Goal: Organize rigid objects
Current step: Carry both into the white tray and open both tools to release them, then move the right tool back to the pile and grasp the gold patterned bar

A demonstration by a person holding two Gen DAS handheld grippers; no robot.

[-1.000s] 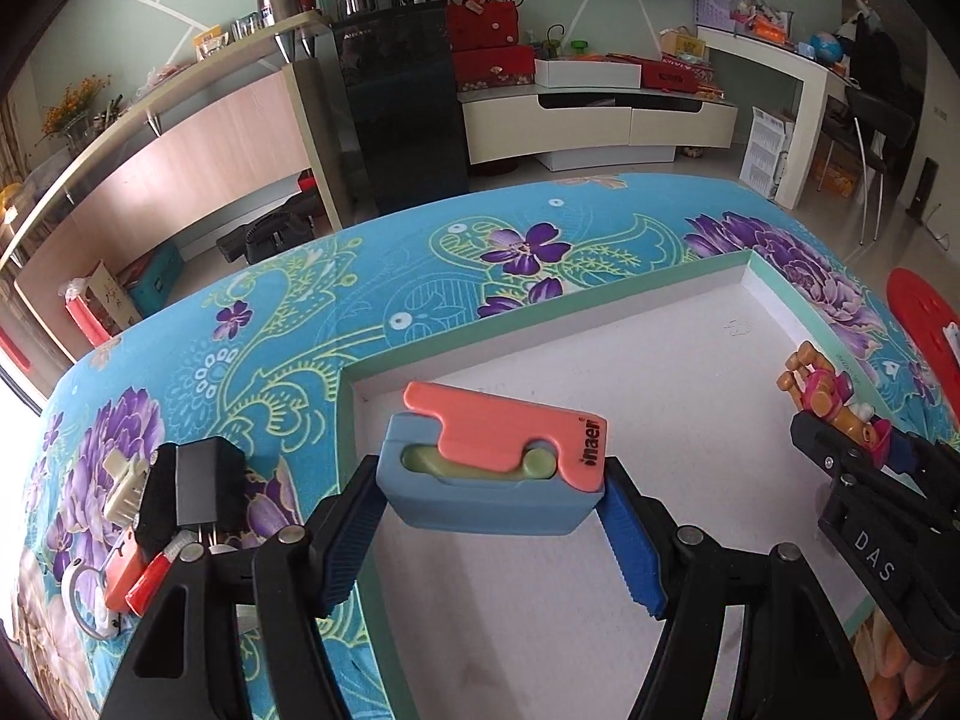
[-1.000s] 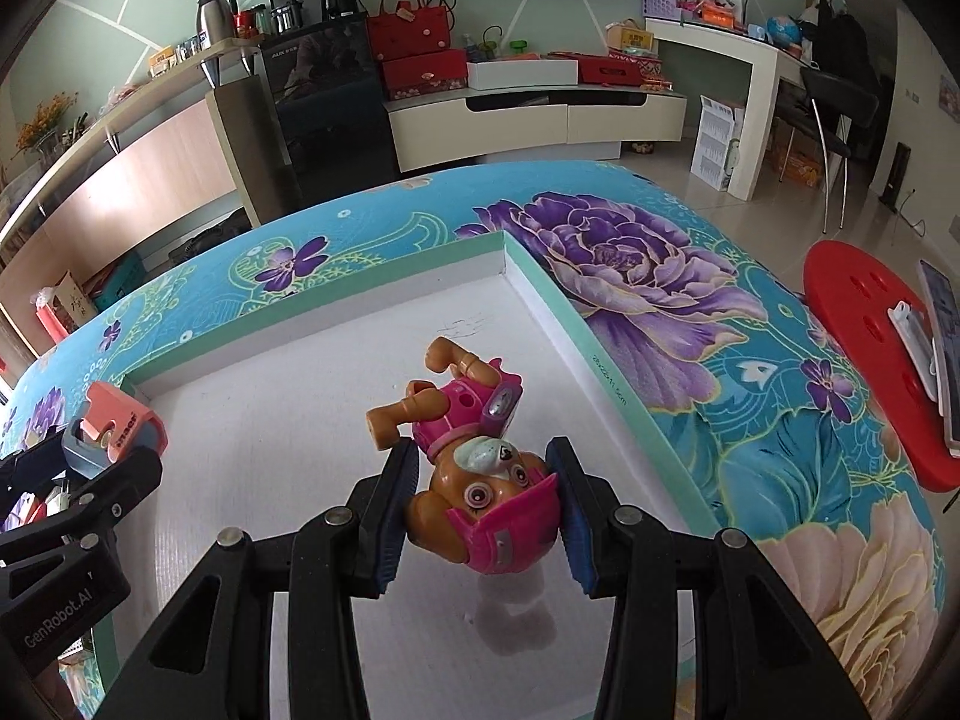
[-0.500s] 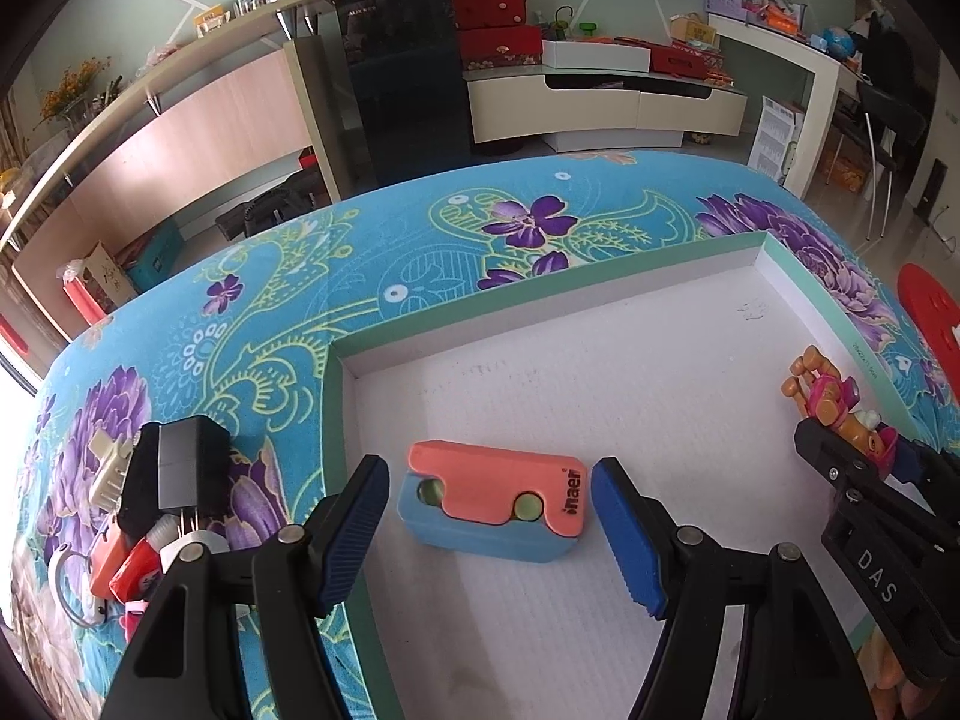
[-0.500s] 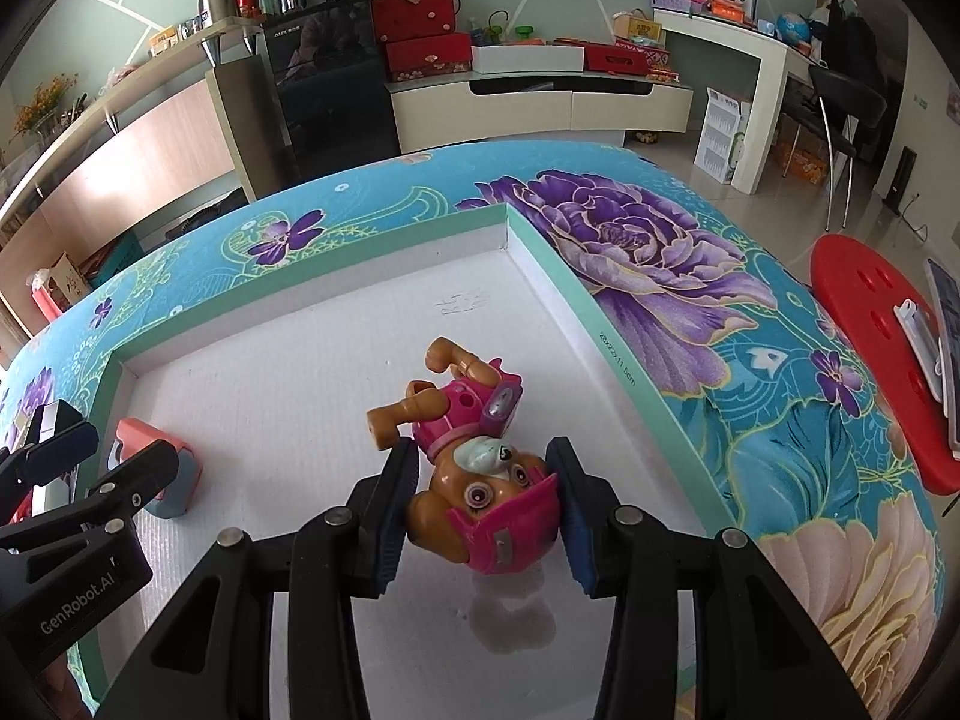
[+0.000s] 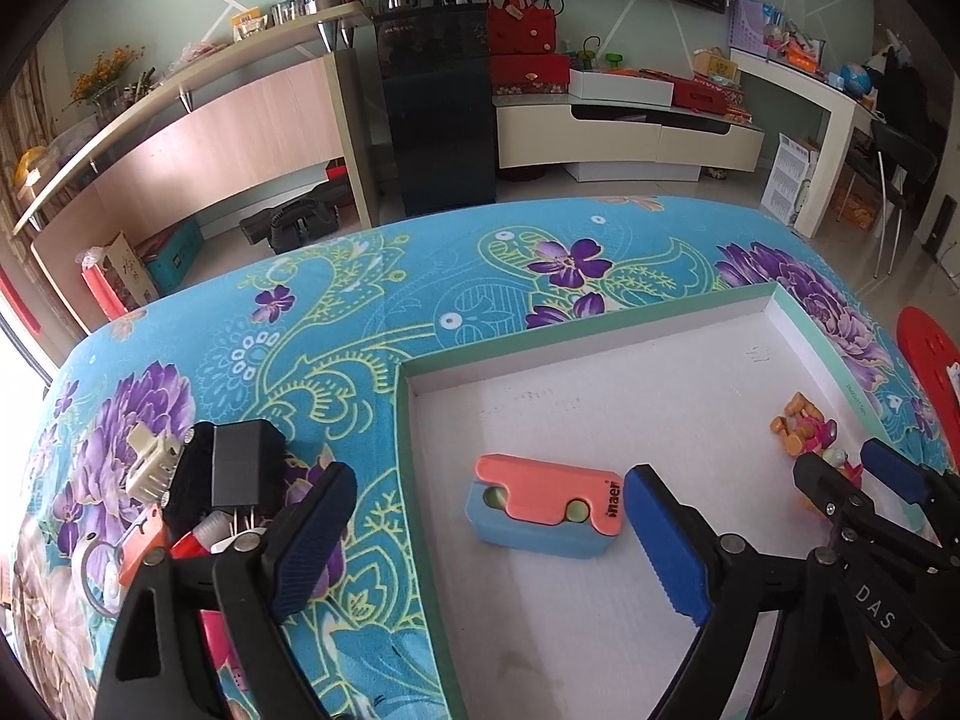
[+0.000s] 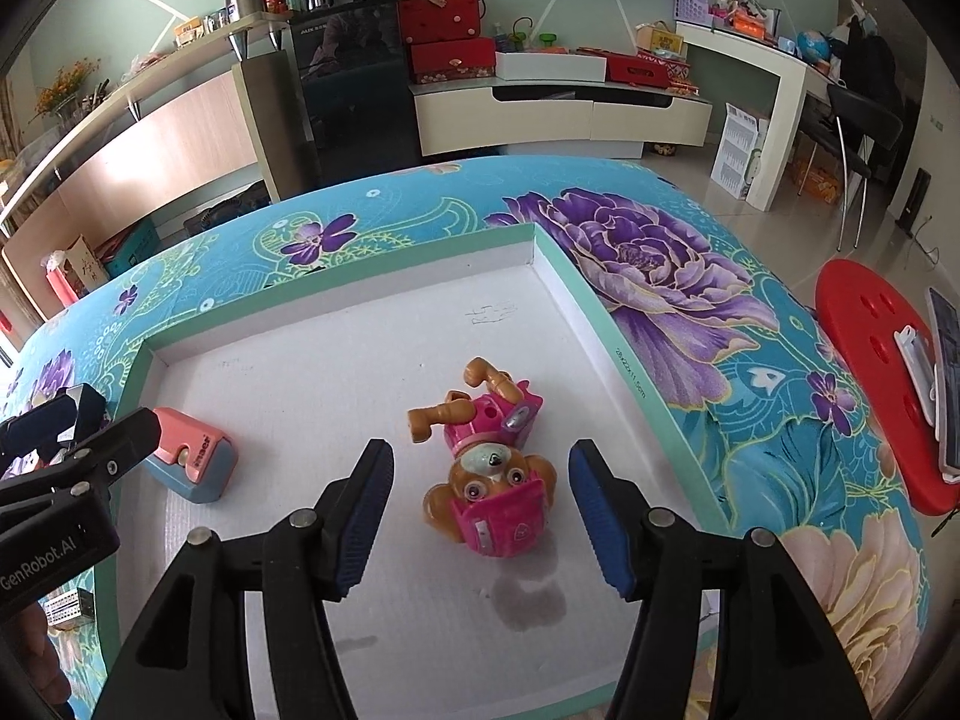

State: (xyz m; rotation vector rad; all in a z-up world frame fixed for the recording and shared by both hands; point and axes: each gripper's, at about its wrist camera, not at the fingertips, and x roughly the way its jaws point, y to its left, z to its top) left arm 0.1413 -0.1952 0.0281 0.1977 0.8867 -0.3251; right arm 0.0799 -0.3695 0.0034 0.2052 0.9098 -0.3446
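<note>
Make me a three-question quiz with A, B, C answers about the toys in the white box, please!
1. Where does the pink puppy toy lie?
A. in the white box
B. on the flowered cloth
C. on the red stool

2. What colour is the top of the blue block?
A. green
B. salmon pink
C. black

3. How do the right gripper's fingers stand?
A. pressed on the puppy
B. apart from the puppy, opening
C. gripping the block

Answers: 1 A, it rests on the box floor. 2 B, a salmon pink piece covers the blue base. 3 B, gaps show on both sides of the puppy.
</note>
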